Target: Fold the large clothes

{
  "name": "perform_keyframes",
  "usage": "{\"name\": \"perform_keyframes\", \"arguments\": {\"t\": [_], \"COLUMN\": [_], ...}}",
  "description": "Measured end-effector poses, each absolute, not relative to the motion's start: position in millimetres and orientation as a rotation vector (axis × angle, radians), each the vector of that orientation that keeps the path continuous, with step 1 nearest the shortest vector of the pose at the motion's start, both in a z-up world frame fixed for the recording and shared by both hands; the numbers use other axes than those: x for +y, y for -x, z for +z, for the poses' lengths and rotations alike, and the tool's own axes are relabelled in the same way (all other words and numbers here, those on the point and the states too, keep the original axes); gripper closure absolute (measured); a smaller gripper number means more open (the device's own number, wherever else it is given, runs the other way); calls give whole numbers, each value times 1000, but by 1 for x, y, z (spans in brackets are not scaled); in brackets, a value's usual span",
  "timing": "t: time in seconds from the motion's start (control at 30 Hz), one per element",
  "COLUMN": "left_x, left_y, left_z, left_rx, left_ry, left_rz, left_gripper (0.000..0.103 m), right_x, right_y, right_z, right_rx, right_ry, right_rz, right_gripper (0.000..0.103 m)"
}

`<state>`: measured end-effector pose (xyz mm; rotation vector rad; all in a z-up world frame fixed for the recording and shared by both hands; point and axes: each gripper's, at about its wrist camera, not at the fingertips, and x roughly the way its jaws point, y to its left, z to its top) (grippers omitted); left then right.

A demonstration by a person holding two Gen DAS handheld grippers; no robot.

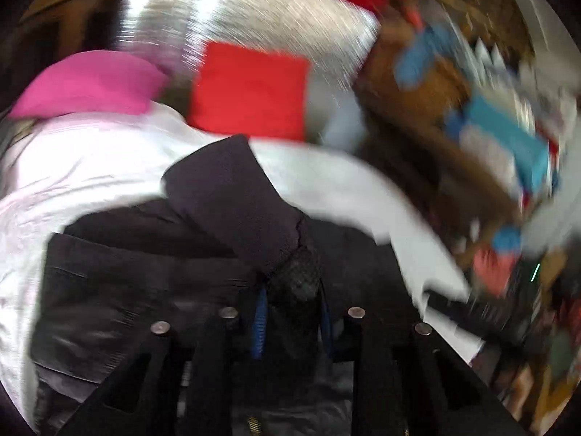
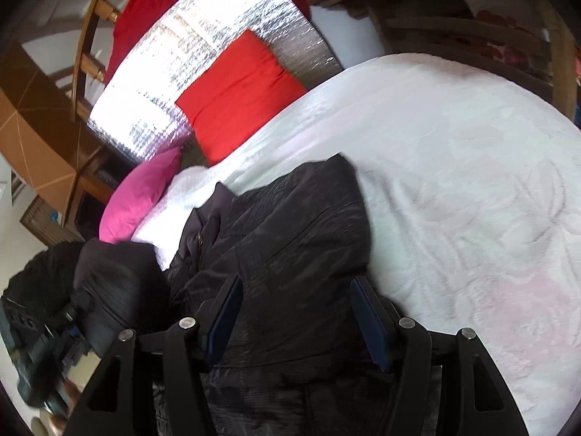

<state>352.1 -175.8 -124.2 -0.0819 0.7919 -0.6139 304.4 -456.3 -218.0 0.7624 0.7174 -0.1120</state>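
- Jaws of the left gripper (image 1: 292, 312) are drawn close together and clamp a bunched cuff of the black padded jacket (image 1: 145, 272); the blue pads (image 1: 258, 330) show on either side of the dark ribbed fabric.
- From that pinch the black sleeve (image 1: 225, 196) rises away from the camera, lifted off the rest of the garment, which lies spread just behind and below it.
- Left wrist view is heavily smeared on its right side, so the coloured clutter there cannot be told apart.
- Right gripper (image 2: 296, 319) stands with its jaws apart, released, hovering over the jacket (image 2: 283, 239); its blue pads (image 2: 374, 327) straddle a fold of the black fabric, and I cannot tell whether they touch it.
- In the right wrist view the left gripper (image 2: 61, 330) shows at the lower left edge with the dark sleeve (image 2: 116, 279) bunched in it.
- Jacket lies on a white textured bedspread (image 2: 454, 181), near the spread's left edge.
- Just beyond the jacket's collar end sits a pink pillow (image 2: 141, 196), touching the white spread.
- Farther out a folded red cloth (image 2: 239, 98) lies on a silver foil-like sheet (image 2: 203, 47).
- Beyond the silver sheet are another red cloth (image 2: 145, 11) and a wooden chair frame (image 2: 90, 36).
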Motion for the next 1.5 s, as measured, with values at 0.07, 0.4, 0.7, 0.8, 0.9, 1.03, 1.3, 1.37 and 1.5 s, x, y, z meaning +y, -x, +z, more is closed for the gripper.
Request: {"name": "perform_keyframes", "arguments": {"t": [0.07, 0.4, 0.7, 0.8, 0.9, 1.03, 1.3, 1.37, 1.5], "left_x": [-204, -104, 25, 27, 9, -4, -9, -19, -19], "left_y": [-341, -365, -419, -426, -431, -429, -433, -433, -428], "left_z": [-140, -83, -157, -179, -198, -202, -201, -208, -199], "left_rx": [873, 714, 956, 1005, 1086, 1074, 1063, 1077, 1058], "left_ry": [1, 130, 279, 297, 288, 211, 168, 93, 79], "left_rz": [-654, -462, -17, -30, -94, -99, -113, -96, -104], "left_gripper": [50, 17, 18, 30, 48, 48, 38, 36, 36], "right_x": [-469, -466, -460, -448, -416, -381, -390, -397, -425], "right_y": [-300, -306, -322, -333, -346, -347, -357, -370, -370], "right_z": [-218, -215, -235, -243, -241, -227, -211, -231, -236], "right_rx": [703, 691, 769, 836, 888, 880, 734, 809, 855], "right_ry": [-806, -872, -854, -800, -597, -312, -286, -295, -498], "right_rz": [-113, 9, -53, -76, -130, -243, -293, -314, -226], "right_gripper": [38, 36, 36, 36, 49, 76, 89, 89, 85]}}
